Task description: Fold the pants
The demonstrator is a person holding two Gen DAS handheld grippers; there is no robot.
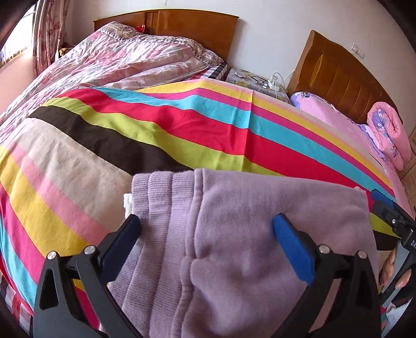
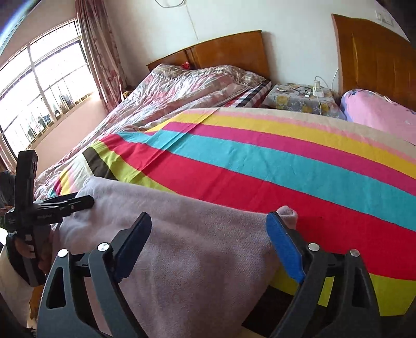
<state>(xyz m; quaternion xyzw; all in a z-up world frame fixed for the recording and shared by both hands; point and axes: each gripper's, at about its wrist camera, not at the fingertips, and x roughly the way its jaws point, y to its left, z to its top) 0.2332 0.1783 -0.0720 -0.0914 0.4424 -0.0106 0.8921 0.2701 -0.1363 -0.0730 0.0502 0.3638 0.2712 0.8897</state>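
Observation:
Lilac fleece pants (image 1: 241,197) lie folded at the near edge of the striped bed sheet (image 1: 182,124), ribbed waistband (image 1: 156,187) on the left. My left gripper (image 1: 206,221) stands open above them, its blue-padded fingers wide apart, one beside the waistband and one over the fabric, neither pressing. In the right wrist view the same pants (image 2: 195,247) spread toward the left, a cuff (image 2: 287,212) poking up beside the right finger. My right gripper (image 2: 208,218) is open over that end. Each gripper shows in the other's view: right (image 1: 390,210), left (image 2: 65,204), hand-held.
A crumpled floral quilt (image 1: 124,57) covers the far bed under a wooden headboard (image 1: 169,23). A nightstand (image 2: 299,98) holds glasses and a charger with cables. A pink pillow (image 2: 377,111) and a rolled pink quilt (image 1: 390,132) lie at the right. A window (image 2: 39,91) is at the left.

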